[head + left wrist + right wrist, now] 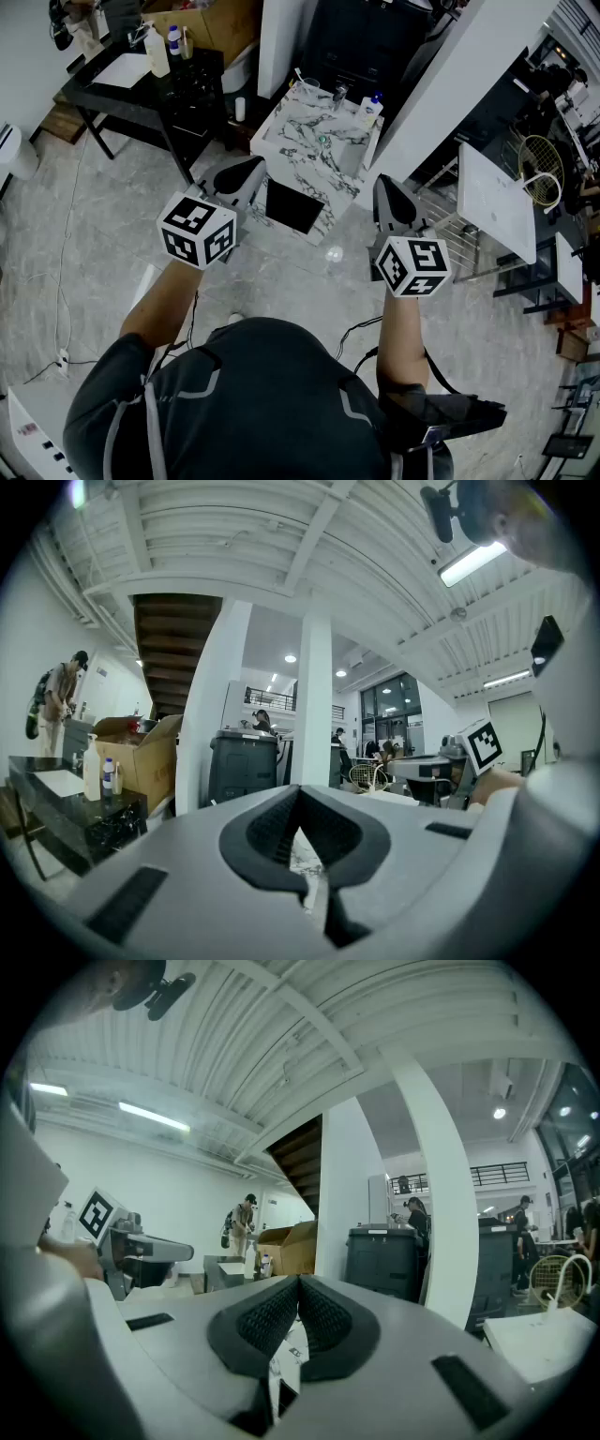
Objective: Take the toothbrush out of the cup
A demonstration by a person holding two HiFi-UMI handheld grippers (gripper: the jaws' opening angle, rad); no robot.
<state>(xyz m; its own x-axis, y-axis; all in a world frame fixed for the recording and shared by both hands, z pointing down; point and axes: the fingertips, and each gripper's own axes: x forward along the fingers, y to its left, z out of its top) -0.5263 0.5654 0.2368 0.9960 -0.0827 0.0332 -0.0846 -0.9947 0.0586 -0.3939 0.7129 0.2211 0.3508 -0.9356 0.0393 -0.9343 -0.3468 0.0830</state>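
Claws, two, both closed tight and empty: left claw (298,797); right claw (300,1284); one marble table (323,150) ahead

The head view looks steeply down from above onto the left gripper (246,176), the right gripper (389,192) and the marble table (309,141) at upper centre. Each gripper view looks level, close behind its jaws; both show the cardboard box (141,750).

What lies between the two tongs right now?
A dark rectangular panel at the marble table near edge sits between the left tongs and right tongs; the head view shows it.
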